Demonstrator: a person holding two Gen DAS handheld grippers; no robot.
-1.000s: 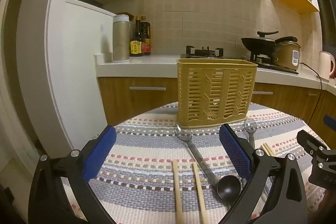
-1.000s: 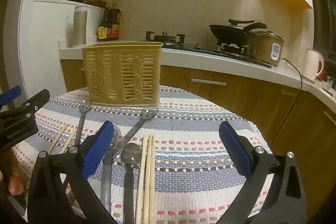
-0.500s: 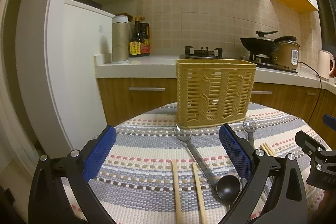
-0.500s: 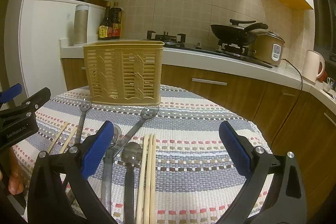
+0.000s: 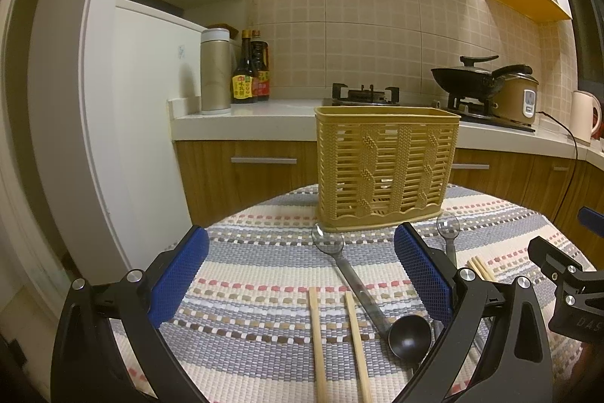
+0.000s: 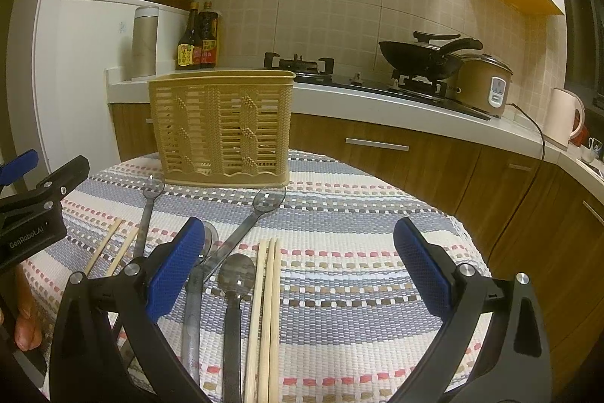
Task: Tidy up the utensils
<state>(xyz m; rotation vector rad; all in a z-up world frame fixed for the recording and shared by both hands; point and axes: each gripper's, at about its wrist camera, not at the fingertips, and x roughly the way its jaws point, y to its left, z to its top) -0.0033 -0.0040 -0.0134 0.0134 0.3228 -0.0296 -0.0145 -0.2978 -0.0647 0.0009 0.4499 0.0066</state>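
Utensils lie loose on the striped woven tablecloth (image 6: 358, 214): pale wooden chopsticks (image 6: 266, 308) in a tight pair, a second pair (image 5: 336, 338) splayed apart, translucent grey plastic spoons (image 6: 249, 221) crossing each other, and a black ladle-like spoon (image 5: 409, 333). All sit in front of the empty tan slotted plastic caddy (image 5: 385, 169), which stands upright at the cloth's far side. My worry: the spoons overlap, so pinching one may drag its neighbour; the thin chopsticks could roll or slip out. My left gripper (image 5: 302, 286) and right gripper (image 6: 302, 270) both hang spread wide, holding nothing.
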